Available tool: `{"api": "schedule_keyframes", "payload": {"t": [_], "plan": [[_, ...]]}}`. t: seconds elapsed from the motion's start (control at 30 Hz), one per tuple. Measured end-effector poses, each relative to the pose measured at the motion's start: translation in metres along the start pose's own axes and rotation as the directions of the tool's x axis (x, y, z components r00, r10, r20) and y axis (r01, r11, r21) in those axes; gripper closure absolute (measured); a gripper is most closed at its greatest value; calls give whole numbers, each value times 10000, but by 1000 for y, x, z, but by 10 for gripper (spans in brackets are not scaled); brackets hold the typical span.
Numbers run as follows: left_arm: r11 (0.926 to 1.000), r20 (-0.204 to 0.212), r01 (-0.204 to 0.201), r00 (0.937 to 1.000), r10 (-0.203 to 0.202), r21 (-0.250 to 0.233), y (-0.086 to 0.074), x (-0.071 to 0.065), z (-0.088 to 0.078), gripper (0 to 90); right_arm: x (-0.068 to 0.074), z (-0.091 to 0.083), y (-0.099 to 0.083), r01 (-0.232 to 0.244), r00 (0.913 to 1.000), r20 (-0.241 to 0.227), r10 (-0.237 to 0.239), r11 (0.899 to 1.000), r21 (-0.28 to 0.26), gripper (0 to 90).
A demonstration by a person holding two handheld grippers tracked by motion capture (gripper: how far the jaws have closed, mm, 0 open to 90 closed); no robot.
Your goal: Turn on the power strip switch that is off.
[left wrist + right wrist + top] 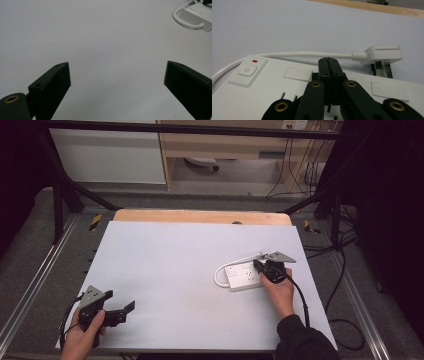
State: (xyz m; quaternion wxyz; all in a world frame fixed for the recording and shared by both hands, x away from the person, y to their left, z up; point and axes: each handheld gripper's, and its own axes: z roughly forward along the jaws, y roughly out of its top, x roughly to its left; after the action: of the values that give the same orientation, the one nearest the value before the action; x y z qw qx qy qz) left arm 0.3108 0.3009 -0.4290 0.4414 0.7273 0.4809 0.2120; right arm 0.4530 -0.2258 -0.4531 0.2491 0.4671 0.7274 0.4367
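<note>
A white power strip (242,276) lies flat on the right half of the white table (165,270), its white cable (218,275) looping round to a three-pin plug (384,53) resting on the table just beyond it. My right gripper (257,265) hangs over the strip's top face, jaws pressed together with nothing seen between them (328,61). The strip's power button (247,70) and a red mark sit to the left of the jaws. My left gripper (120,300) is near the front left corner, open over bare table (117,75); the power strip (197,12) lies far off.
A wooden strip (200,216) borders the table's far edge. Black frame legs (62,190) stand at the back left and back right. Dark cables (345,320) lie on the floor to the right. Light cabinets (110,155) stand behind.
</note>
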Motion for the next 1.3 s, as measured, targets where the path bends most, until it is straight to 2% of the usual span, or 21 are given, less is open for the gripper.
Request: {"api": "schedule_keyframes", "payload": {"t": [0.93, 1.3], "plan": [[10000, -33, 15, 10000, -15, -38, 0, 1, 0, 69, -2, -3, 2, -156, 9999, -64, 156, 9999, -65, 900], [10000, -34, 9, 10000, -9, -32, 0, 1, -1, 69, -4, -12, 7, -408, 9991, -113, 404, 9981, -462, 887]]}}
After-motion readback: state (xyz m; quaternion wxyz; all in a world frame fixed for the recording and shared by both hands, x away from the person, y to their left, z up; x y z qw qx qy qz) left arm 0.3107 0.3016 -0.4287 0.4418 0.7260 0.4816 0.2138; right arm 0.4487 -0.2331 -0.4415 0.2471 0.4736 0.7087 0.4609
